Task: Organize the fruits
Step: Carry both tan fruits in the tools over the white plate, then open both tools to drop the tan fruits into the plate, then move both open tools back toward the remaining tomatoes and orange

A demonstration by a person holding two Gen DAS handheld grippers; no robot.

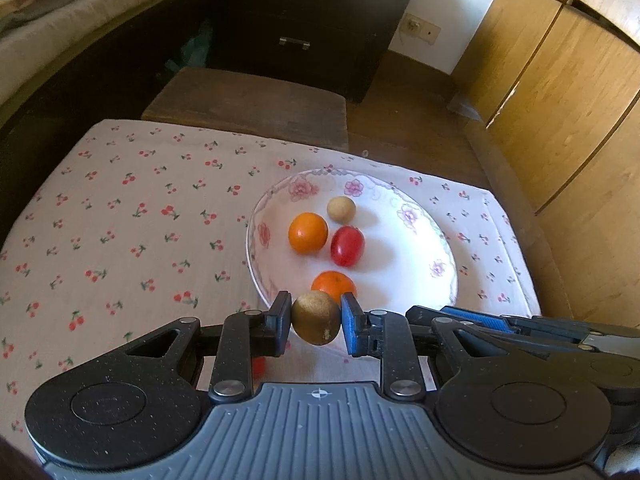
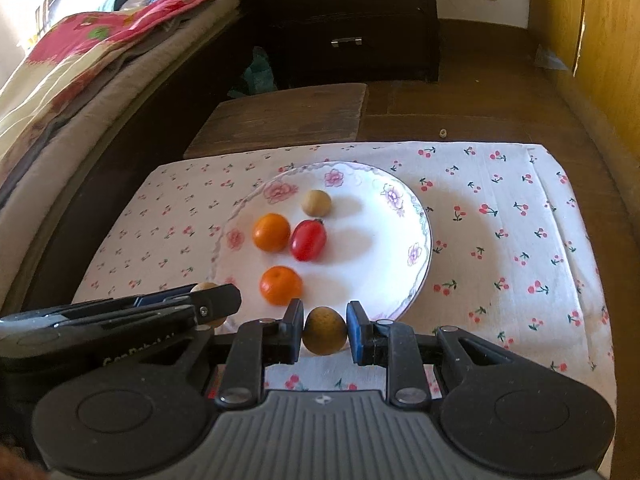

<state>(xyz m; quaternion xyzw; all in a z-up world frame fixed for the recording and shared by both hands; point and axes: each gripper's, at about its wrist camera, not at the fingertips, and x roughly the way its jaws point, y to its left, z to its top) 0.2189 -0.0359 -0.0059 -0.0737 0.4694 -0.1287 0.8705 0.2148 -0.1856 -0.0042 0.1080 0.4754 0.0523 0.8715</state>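
A white flowered plate (image 1: 400,264) (image 2: 372,248) lies on a cherry-print cloth (image 1: 140,220). On the plate are an orange (image 1: 308,233), a red tomato (image 1: 347,246), a mandarin (image 1: 334,286) and a small tan fruit (image 1: 341,209). My left gripper (image 1: 316,320) is shut on a round brown fruit (image 1: 316,326), held just above the plate's near rim. My right gripper (image 2: 325,328) is shut on a yellow-brown fruit (image 2: 325,334), also at the near rim. The two grippers hang side by side. The left gripper (image 2: 224,300) shows at the left of the right wrist view.
A dark wooden stool (image 1: 248,100) stands beyond the cloth, with a dark chest of drawers (image 1: 304,20) behind it. A bed with bedding (image 2: 60,80) runs along the left. Light wooden cupboard doors (image 1: 560,100) stand on the right.
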